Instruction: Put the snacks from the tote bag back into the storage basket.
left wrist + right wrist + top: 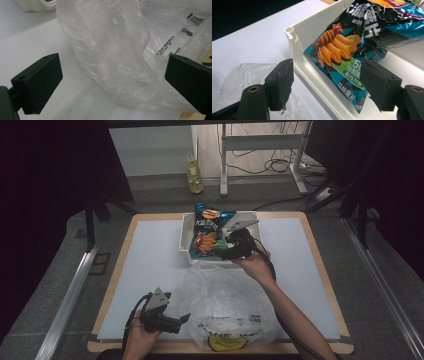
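A blue chip bag point(210, 232) with orange crisps printed on it leans inside a white tray point(186, 240) at the back middle of the table. My right gripper point(225, 253) is at the tray's near right corner. In the right gripper view its jaws stand open point(327, 75), one outside the tray wall point(304, 32) and one beside the lower part of the chip bag point(347, 50), with no pad pressing. A clear plastic bag point(225, 295) lies crumpled in front of the tray. My left gripper point(186, 319) is open at its left edge, with the film point(112, 50) loose between the jaws.
A white mat point(150, 270) covers the wooden table. Something yellow point(225, 343) lies inside the plastic bag near the front edge. On the floor behind the table stand a bottle point(194, 172) and a desk frame point(260, 142) with cables.
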Available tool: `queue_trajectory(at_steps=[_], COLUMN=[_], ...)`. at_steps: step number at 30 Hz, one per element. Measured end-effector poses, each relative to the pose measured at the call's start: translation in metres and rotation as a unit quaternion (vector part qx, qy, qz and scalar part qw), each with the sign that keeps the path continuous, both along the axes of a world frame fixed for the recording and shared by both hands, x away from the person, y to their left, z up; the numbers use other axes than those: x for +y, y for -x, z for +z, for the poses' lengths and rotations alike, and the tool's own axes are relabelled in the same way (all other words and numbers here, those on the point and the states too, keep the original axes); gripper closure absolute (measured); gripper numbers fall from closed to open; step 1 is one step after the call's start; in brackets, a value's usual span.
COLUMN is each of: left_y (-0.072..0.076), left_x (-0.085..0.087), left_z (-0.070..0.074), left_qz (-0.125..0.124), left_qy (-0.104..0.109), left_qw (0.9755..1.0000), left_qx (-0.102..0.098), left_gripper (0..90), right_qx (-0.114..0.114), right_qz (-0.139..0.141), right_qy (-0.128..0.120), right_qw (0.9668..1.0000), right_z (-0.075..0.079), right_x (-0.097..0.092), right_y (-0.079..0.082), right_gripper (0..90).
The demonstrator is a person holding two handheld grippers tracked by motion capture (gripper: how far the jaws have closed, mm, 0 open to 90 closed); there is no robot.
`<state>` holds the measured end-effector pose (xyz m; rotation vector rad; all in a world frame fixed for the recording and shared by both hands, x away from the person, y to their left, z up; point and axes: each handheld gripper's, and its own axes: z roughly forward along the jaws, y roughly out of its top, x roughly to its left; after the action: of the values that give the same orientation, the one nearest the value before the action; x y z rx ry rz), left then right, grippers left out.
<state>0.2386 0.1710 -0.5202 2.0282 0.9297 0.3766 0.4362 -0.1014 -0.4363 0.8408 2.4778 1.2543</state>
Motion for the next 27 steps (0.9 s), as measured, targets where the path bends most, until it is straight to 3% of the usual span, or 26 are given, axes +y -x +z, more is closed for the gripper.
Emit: queue_trajectory(at_steps=[8,15,27], left_y=[0.000,0.002,0.002], left_x=[0.001,-0.002,-0.002], left_z=[0.000,0.001,0.000], left_qz=[0.001,-0.004,0.003], left_qy=[0.010,0.014,-0.003], left_qw=[0.9999,0.9998,0.9998], left_qx=[-0.002,-0.016,-0.021], left_gripper=[1.2,0.7,0.5], right_qx=[-0.003,-0.007,-0.016], right_qz=[0.010,0.018,0.030], right_qy=[0.006,0.007,0.004], right_qw=[0.9999,0.9998,0.9994], right_z=[0.001,0.001,-0.005], right_x=[-0.002,-0.006,-0.016], right_y=[0.010,0.020,0.035], right_gripper=[25.3,23.3,20.6])
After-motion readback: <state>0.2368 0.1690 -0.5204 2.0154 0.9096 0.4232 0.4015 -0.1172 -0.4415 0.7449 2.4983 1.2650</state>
